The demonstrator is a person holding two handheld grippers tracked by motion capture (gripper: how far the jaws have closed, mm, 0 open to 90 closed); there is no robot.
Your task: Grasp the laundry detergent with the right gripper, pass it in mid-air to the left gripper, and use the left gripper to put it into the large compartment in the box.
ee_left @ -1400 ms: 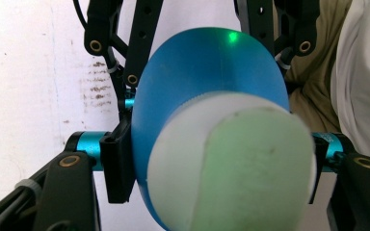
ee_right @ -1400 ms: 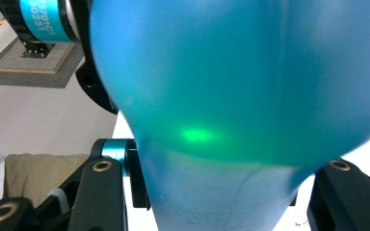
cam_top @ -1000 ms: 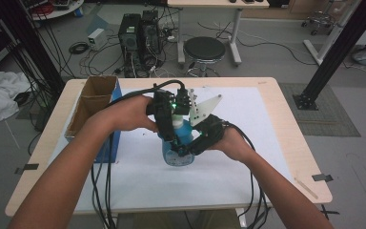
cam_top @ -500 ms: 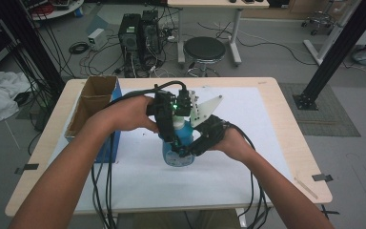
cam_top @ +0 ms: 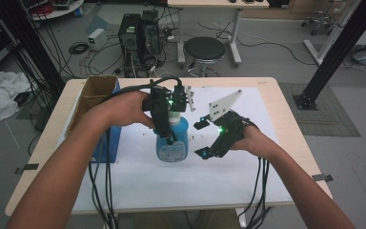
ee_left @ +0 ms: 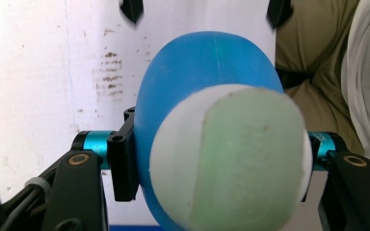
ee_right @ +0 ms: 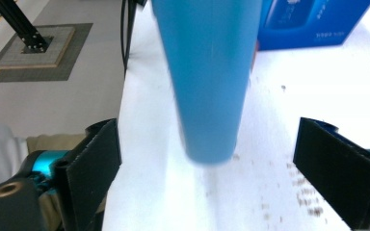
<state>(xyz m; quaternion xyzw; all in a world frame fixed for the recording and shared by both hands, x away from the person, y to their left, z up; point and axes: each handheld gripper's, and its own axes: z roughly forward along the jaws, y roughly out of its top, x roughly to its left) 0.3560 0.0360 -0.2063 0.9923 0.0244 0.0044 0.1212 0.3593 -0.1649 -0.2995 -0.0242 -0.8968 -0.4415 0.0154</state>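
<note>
A blue bottle with a pale white-green cap stands upright on the white mat. My left gripper reaches down from above, shut on the bottle's upper part; its jaws press both sides of the blue body just under the cap. My right gripper is to the right of the bottle and has just been opening. Its jaws stand wide apart with nothing pressed between them. In the right gripper view the bottle rises ahead of the open right gripper, clear of both pads.
A blue carton and an open cardboard box stand at the table's left side, close behind my left forearm. The same carton lies beyond the bottle. A stool and computer towers stand past the far edge.
My right gripper has let go of the bottle, opened wide and drawn away to the right. My left gripper keeps its hold and has not moved.
</note>
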